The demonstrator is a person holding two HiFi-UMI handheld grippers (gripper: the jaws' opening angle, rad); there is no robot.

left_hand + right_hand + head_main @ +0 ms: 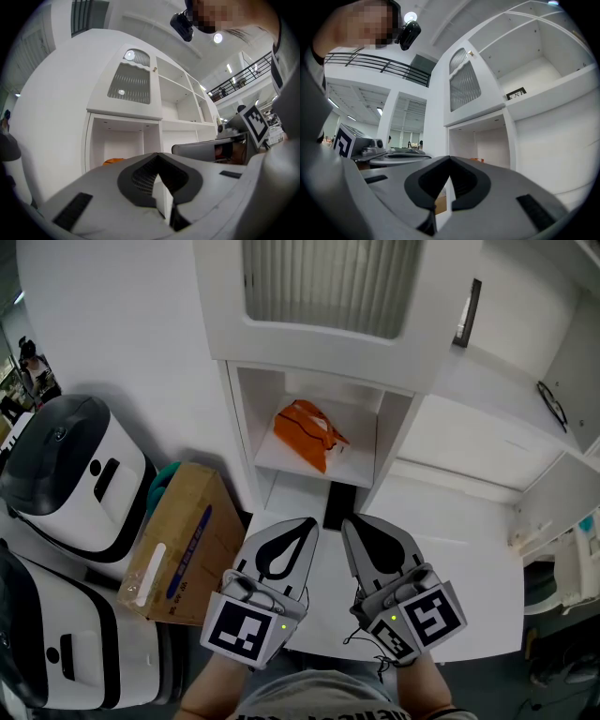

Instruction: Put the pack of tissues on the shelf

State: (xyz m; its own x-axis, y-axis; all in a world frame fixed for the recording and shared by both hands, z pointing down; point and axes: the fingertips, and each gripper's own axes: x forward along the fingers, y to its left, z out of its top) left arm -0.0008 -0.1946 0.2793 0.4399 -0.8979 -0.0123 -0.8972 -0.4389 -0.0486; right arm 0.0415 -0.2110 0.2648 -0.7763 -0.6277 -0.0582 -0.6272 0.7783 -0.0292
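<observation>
Tissues in an orange pack (pixel 307 435) are lying on the shelf (pixel 361 463), inside the open white compartment under the ribbed door (pixel 323 282). The pack is sitting a little left of the middle and askew, with bare board showing to its right, and nothing is touching it. The left tool (pixel 306 525) and the right tool (pixel 348 525) are hanging side by side below and in front of that compartment, well apart from the pack, both pointing level toward the cabinet. Each tool's own view is showing its two jaws meeting at the tips with nothing caught between them, only white cabinet showing through the notch behind the tips, so both are closed and empty. A cardboard box (pixel 183 545) is standing on the floor left of the cabinet, just beside two white-and-black machines (pixel 75 474); neither is playing any part. Judging from how things are lying, the placing step is looking finished, since the pack is resting on the board and neither tool is gripping it. What is remaining seems to be no more than keeping both tools clear of the compartment. If the pack is wanted straighter or deeper, the next move would call for opening one tool, reaching in level over the front edge and pinching the soft wrapper lightly, as it would probably crumple or slide.
</observation>
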